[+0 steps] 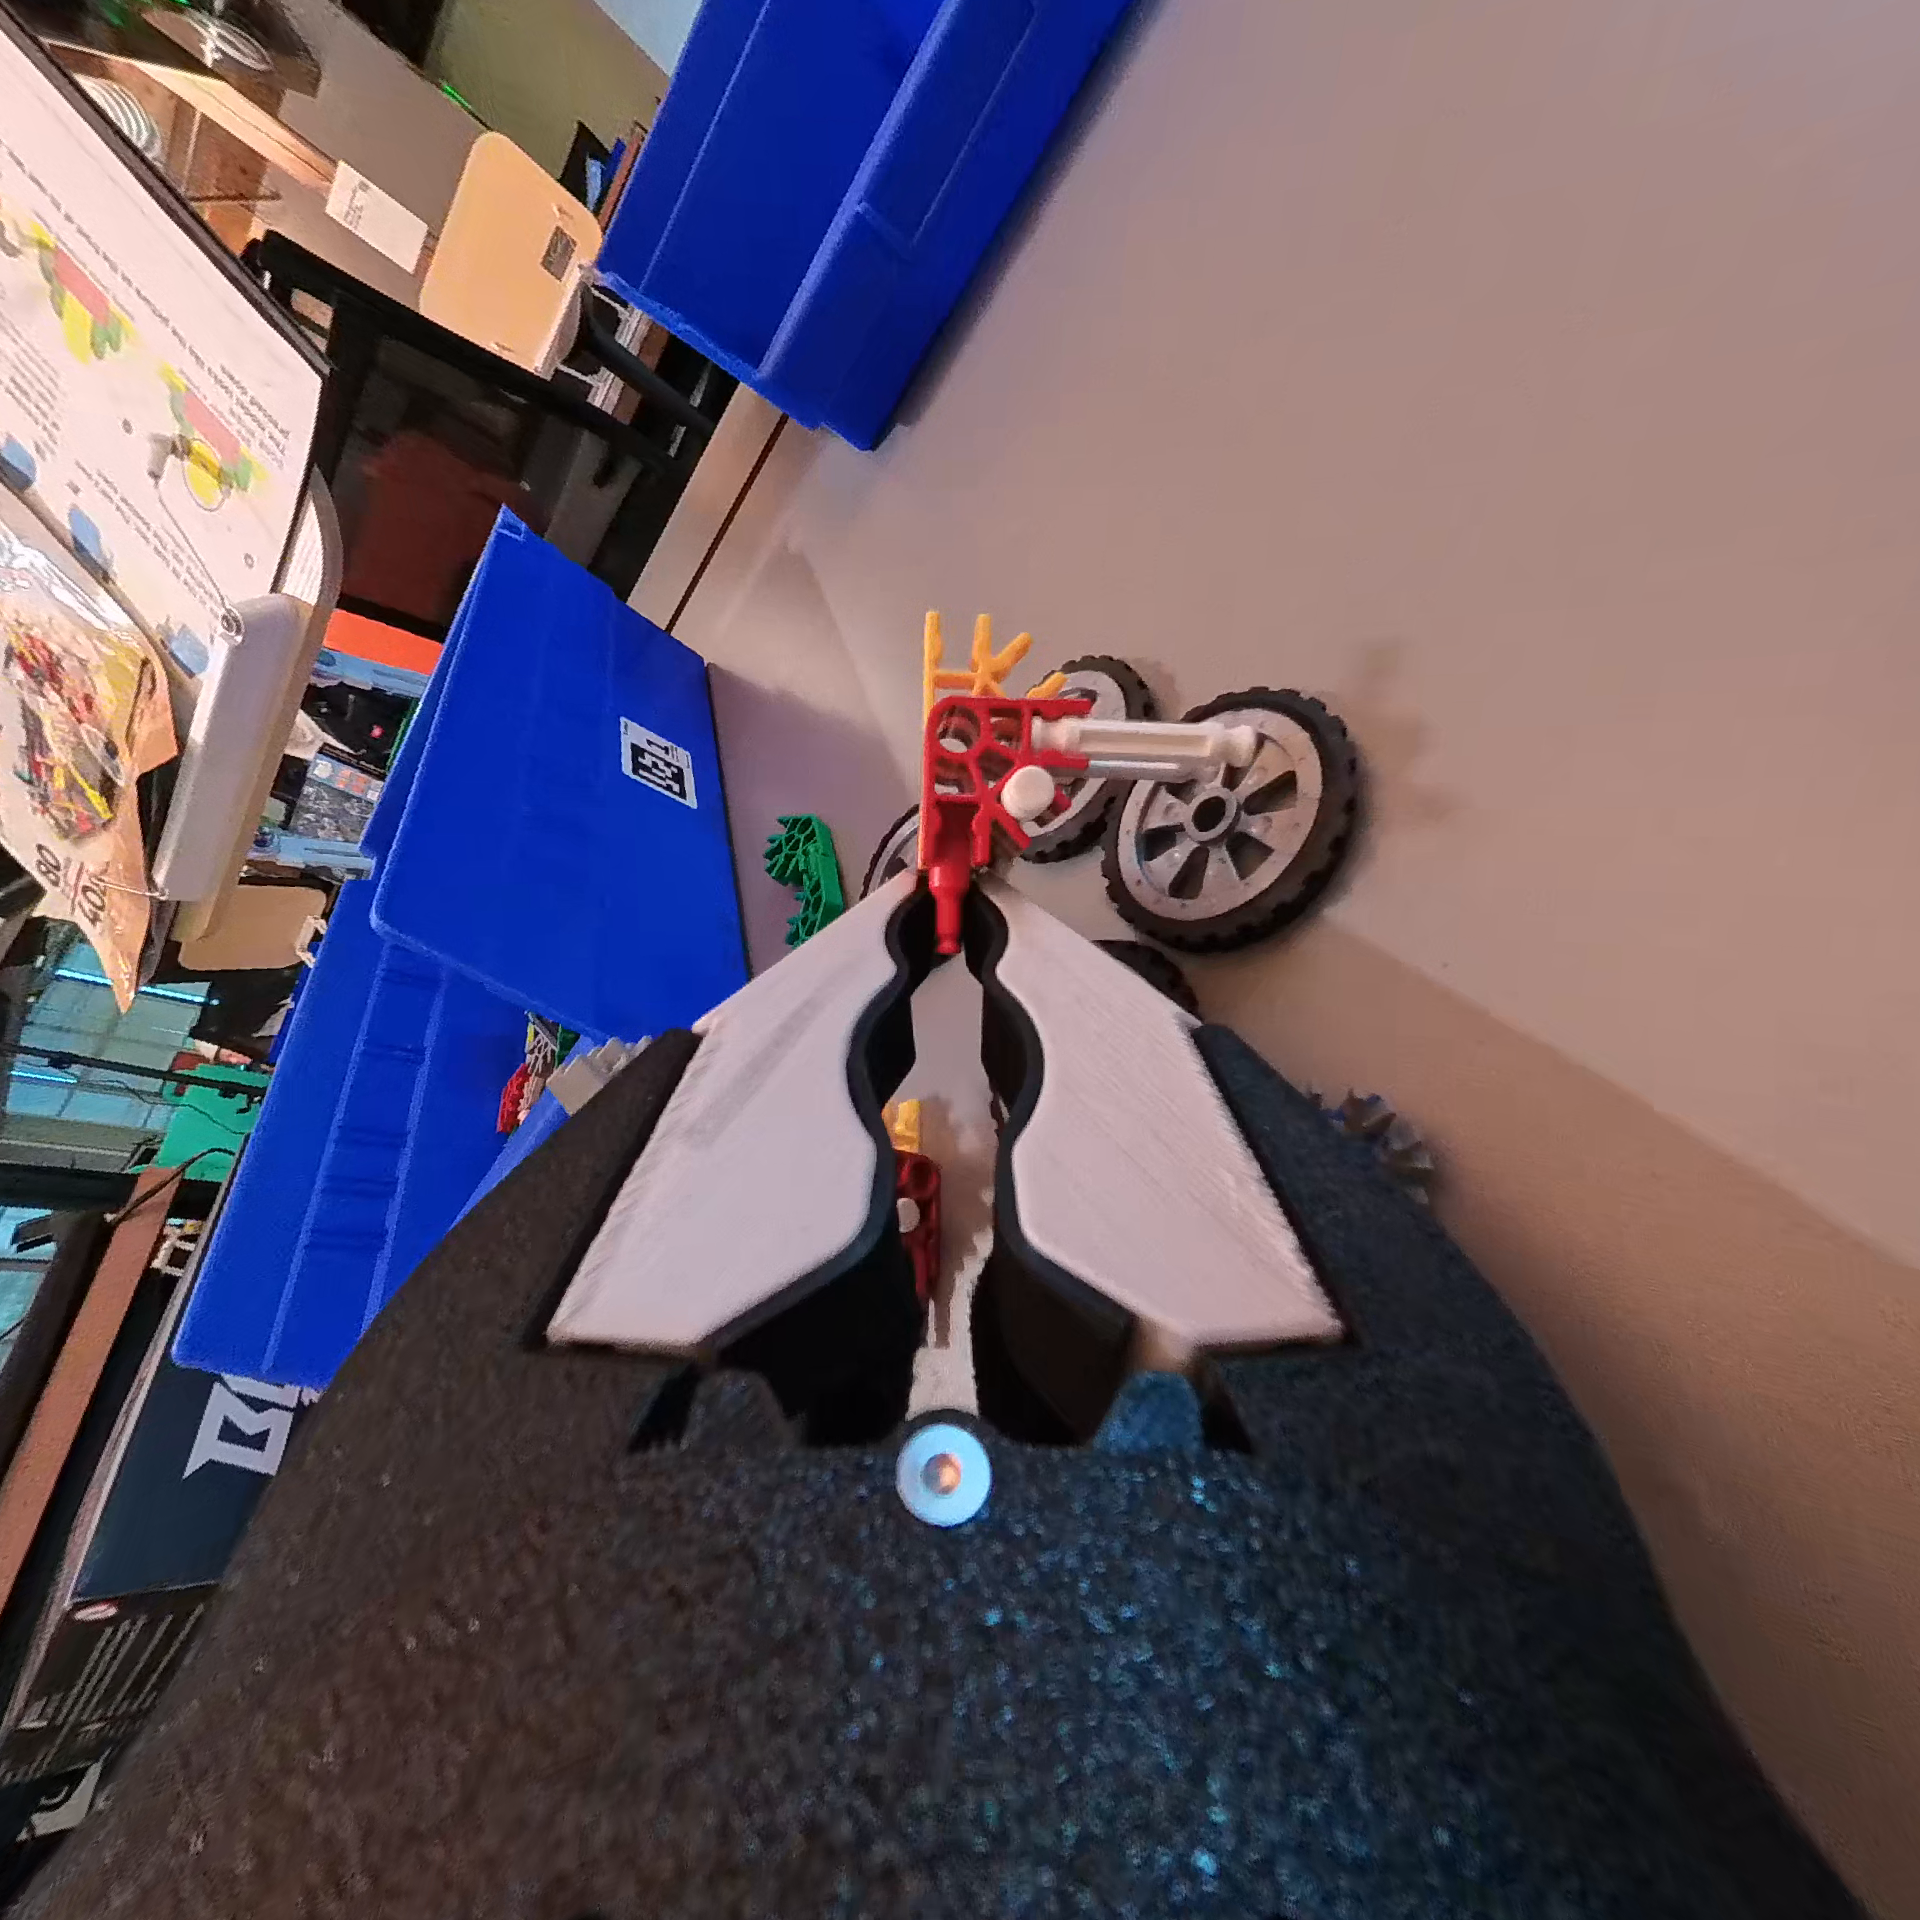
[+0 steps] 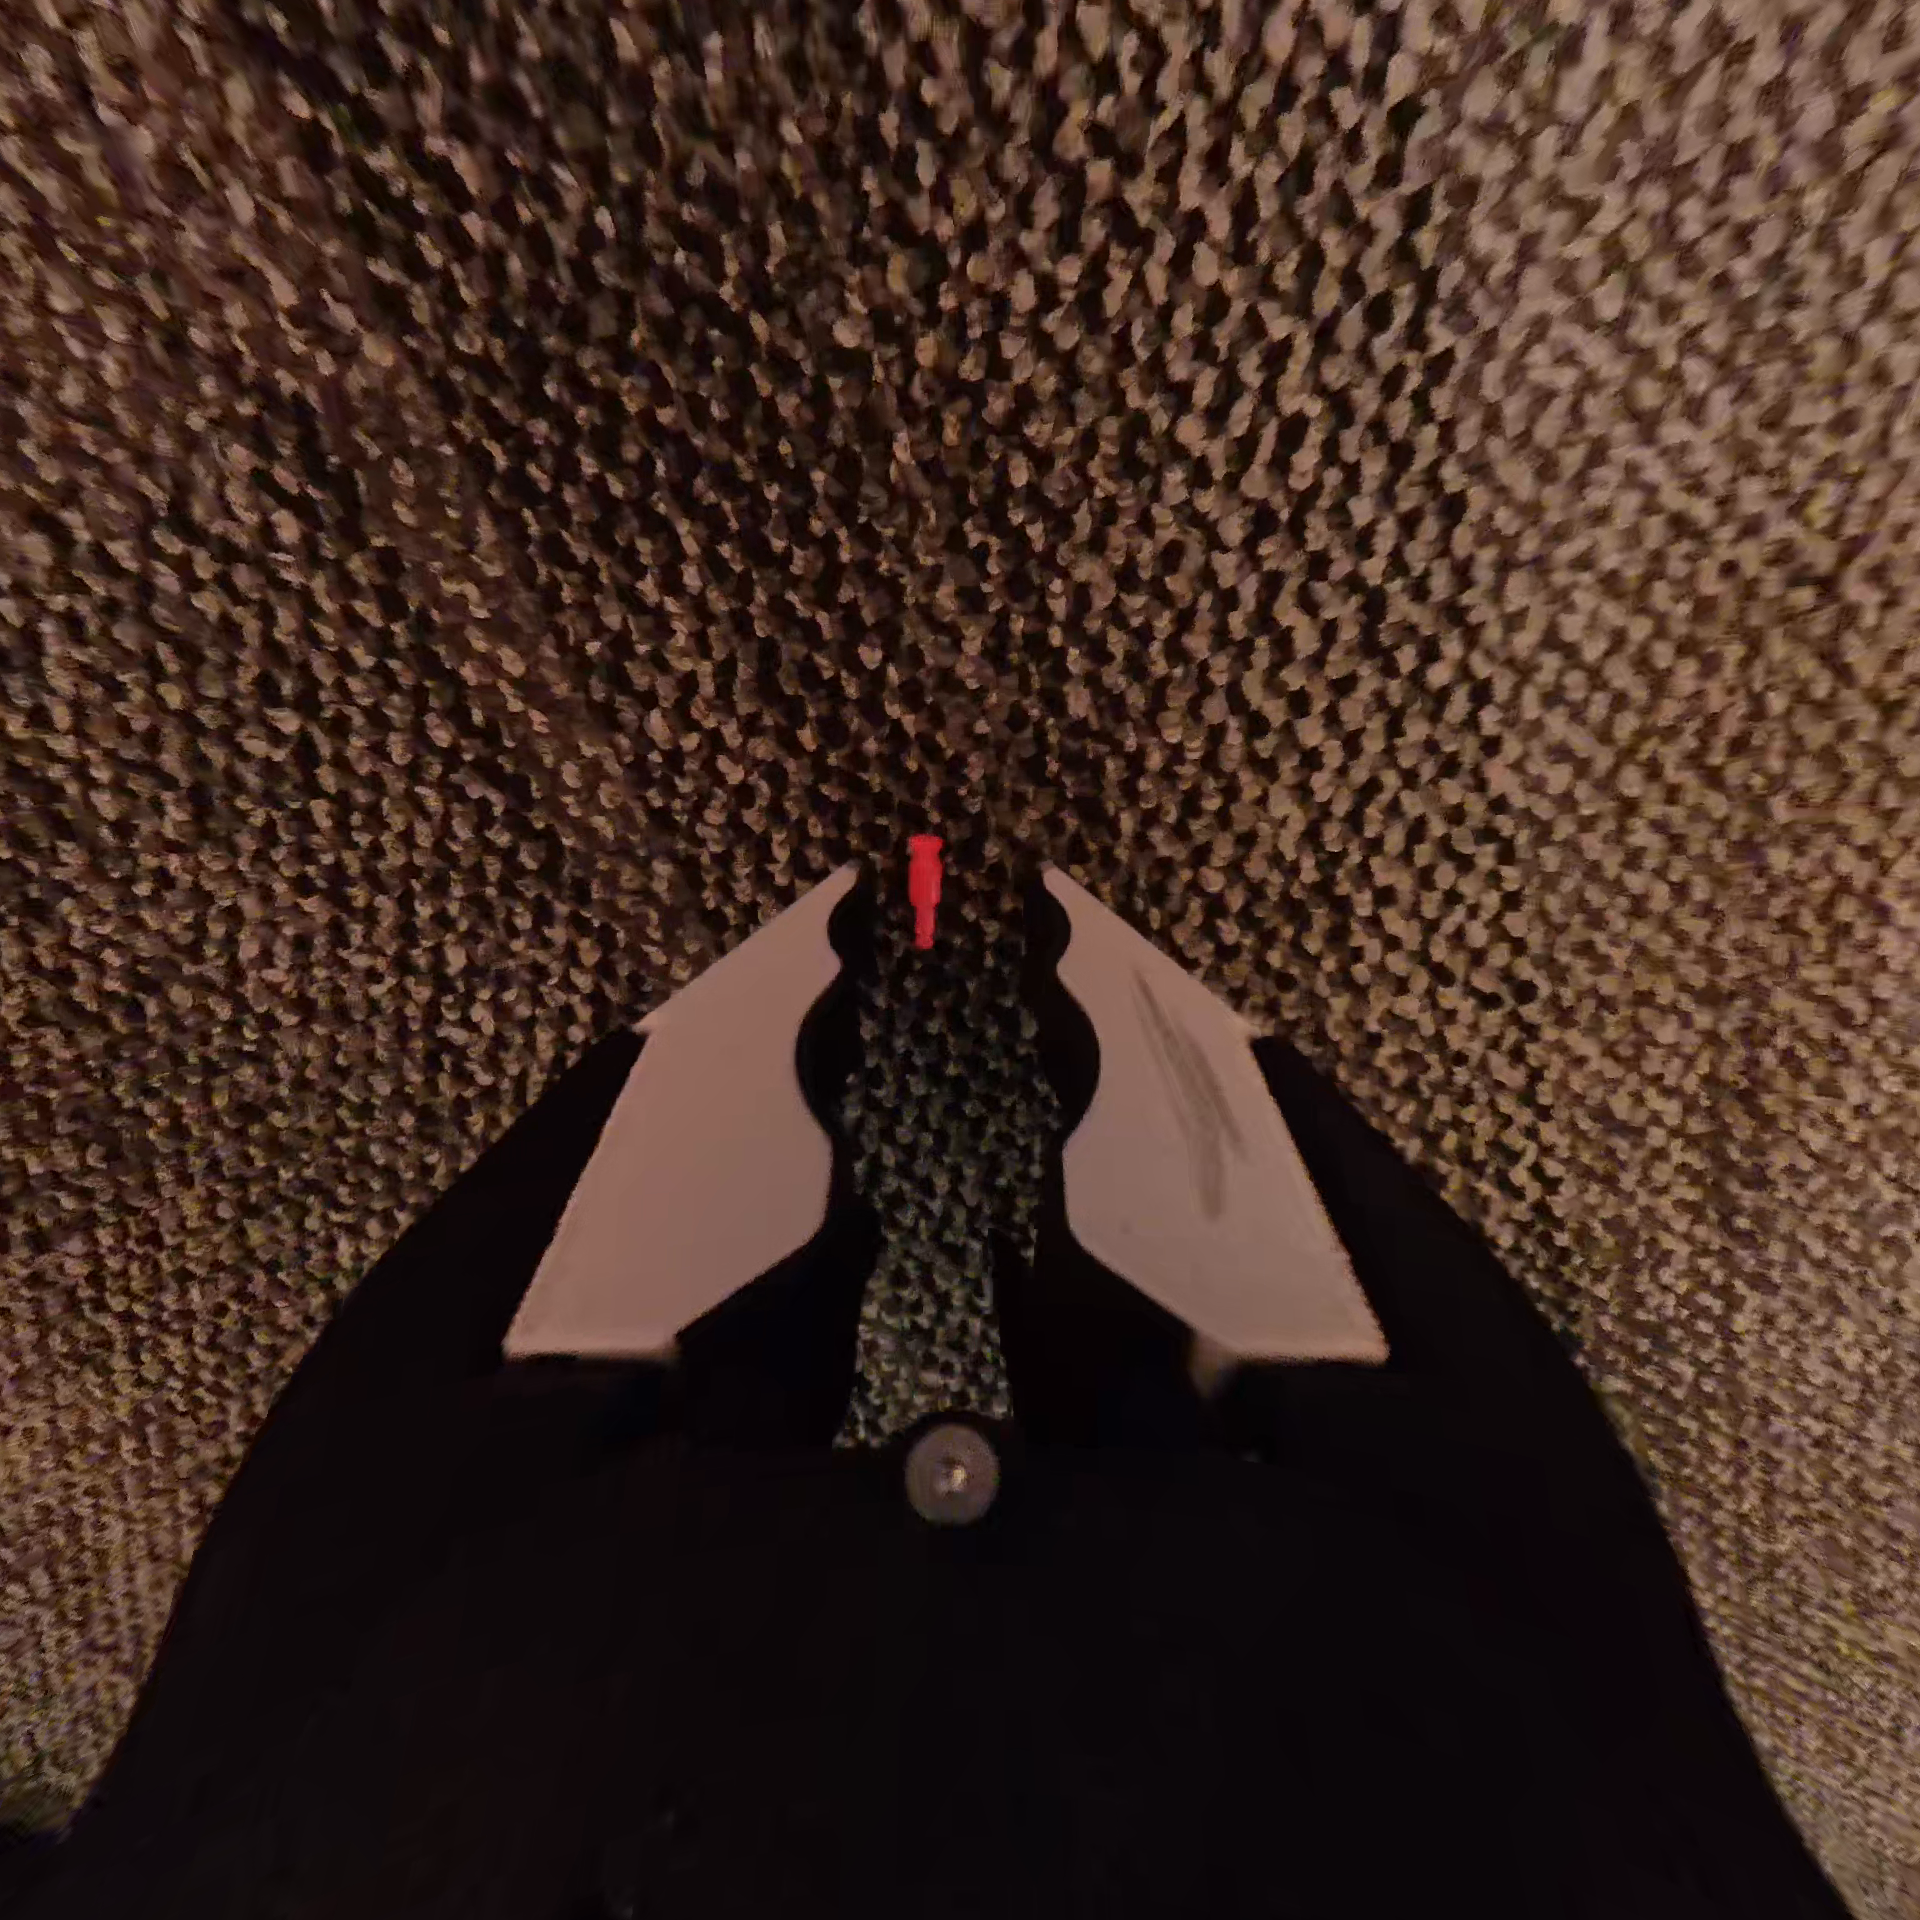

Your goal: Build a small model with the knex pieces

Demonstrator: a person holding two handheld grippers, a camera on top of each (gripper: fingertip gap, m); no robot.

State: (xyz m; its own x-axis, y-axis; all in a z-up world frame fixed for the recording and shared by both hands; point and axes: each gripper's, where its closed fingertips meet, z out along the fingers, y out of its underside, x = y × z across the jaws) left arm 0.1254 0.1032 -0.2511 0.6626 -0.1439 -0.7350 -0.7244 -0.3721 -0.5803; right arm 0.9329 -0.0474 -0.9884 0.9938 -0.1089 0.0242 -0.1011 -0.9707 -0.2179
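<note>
The left gripper (image 1: 943, 914), its white ribbed plastic fingers (image 1: 790, 1122) lined with black scalloped pads, clenches the tip of a short red rod (image 1: 945, 906) plugged into a red lattice connector (image 1: 971, 774) just beyond the jaws. A white rod (image 1: 1148, 742) runs out from that connector to the right of the jaws, and a yellow connector (image 1: 961, 665) stands behind it. Past the jaw tips and to their right, two grey-spoked wheels with knobbly black tyres (image 1: 1231, 821) lie on the pale, smooth tabletop (image 1: 1455, 520). A green toothed piece (image 1: 805, 868) sits just left of the jaw tips, beside a blue plastic bin (image 1: 540, 769) bearing a small black-and-white sticker; a second blue bin (image 1: 831, 197) lies farther ahead. Far to the left a printed instruction sheet (image 1: 125, 343) shows coloured diagrams, its text too blurred to read. The gripper body is coarse, speckled black foam.

The right gripper (image 2: 935, 894) hangs over brown-and-tan looped carpet (image 2: 935, 416), its white fingers (image 2: 717, 1153) spread apart; the one right of the gap carries grey scuff marks. A small red rod (image 2: 923, 891) shows between the tips, close to the left jaw; whether anything grips it cannot be told
</note>
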